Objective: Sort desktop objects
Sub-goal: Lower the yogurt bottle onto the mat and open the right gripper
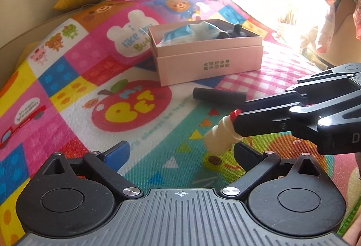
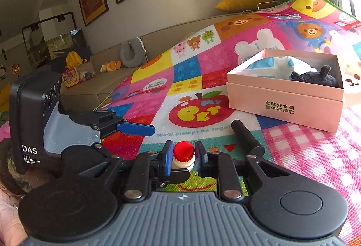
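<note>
A small cream bottle (image 1: 220, 136) with a red cap (image 2: 183, 151) is tilted over the colourful play mat (image 1: 140, 133). My right gripper (image 2: 183, 155) is shut on its neck, reaching in from the right in the left wrist view (image 1: 237, 117). My left gripper (image 1: 180, 153) stands open low in front, and the bottle's base is close to its right finger. A black cylinder (image 1: 220, 94) lies on the mat just beyond the bottle, also seen in the right wrist view (image 2: 248, 137). Behind it stands an open pink box (image 1: 209, 65).
The pink box (image 2: 284, 97) holds a white-and-blue packet (image 2: 268, 65) and a dark plush toy (image 2: 315, 77). A yellow cushion (image 2: 244, 1) lies at the mat's far edge. A sofa with toys and a grey neck pillow (image 2: 132, 53) runs along the left.
</note>
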Demonstrator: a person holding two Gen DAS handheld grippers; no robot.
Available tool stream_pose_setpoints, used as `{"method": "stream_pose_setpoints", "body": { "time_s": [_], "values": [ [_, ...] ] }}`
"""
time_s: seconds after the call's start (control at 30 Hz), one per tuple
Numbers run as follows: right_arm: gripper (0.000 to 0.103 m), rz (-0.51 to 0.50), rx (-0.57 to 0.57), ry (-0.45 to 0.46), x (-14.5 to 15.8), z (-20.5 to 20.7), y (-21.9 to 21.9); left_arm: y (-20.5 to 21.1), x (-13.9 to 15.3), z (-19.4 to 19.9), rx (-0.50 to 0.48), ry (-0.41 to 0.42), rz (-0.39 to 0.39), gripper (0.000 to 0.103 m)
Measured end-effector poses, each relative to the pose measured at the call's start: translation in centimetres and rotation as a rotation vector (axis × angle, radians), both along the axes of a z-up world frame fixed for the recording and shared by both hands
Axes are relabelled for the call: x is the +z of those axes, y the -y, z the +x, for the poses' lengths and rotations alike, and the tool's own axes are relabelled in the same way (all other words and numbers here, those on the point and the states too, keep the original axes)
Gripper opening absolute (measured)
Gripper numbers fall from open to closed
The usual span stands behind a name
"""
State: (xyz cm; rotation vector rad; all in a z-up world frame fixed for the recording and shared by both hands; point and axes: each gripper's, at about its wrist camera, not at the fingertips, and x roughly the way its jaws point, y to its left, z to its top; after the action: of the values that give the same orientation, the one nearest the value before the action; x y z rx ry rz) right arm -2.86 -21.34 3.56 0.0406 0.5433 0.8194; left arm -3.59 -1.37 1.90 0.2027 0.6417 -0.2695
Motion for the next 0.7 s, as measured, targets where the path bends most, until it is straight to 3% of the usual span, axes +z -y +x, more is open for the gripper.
{"method": "stream_pose_setpoints", "body": {
  "time_s": [0.37, 0.53, 0.63, 0.7],
  "values": [
    [0.021, -0.082, 0.037, 0.029, -0.1, 0.0, -2.4, -0.8, -0.6, -0.7, 0.002, -0.020, 0.012, 0.101],
    [0.041, -0.083, 0.007, 0.038, 0.3, -0.3, -1.7, -1.2, -0.8, -0.6, 0.026, -0.040, -0.027, 0.103],
    [0.045, -0.062, -0.065, 0.018, 0.6, 0.3, 0.0, -1.7, -1.0, -0.3, 0.049, -0.066, -0.070, 0.103],
    [0.045, -0.107, -0.132, 0.017, 0.6, 1.1, 0.5, -1.6, -1.0, -0.3, 0.050, -0.069, -0.065, 0.103]
  ]
}}
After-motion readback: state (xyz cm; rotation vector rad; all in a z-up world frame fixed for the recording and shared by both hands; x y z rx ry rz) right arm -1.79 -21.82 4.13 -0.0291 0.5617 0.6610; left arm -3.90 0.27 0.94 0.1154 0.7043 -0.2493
